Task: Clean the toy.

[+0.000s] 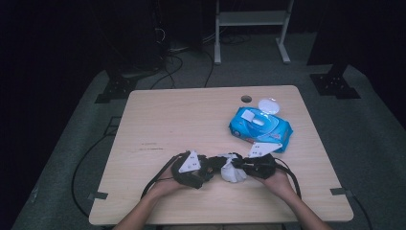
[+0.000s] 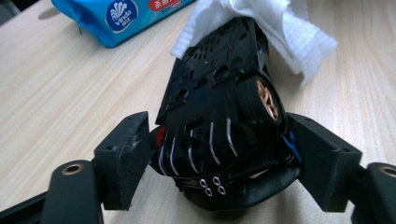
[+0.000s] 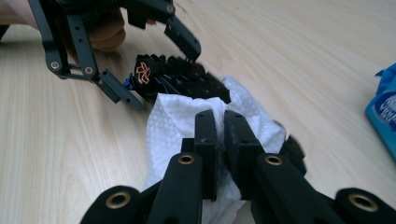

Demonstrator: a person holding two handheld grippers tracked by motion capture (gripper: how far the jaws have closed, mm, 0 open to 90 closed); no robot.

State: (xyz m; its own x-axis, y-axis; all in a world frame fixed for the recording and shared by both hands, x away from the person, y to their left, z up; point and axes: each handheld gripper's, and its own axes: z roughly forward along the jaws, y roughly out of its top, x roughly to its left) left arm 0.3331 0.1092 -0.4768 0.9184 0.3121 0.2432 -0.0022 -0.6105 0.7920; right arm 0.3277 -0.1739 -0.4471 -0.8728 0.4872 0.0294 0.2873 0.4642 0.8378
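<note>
A: Where's the toy car (image 1: 214,164)?
B: On the counter (image 1: 182,120), near the front edge, its far end under the wipe (image 1: 233,170).
A: And the wipes pack (image 1: 261,128)?
B: Behind them, toward the right.

Light wooden table (image 1: 191,115) with rounded corners and a small round hole near its far edge, on grey carpeted floor (image 1: 378,143). Beyond the table: white metal frame (image 1: 251,28), tangled black cables (image 1: 172,62), black stand bases either side, darkness behind.
</note>
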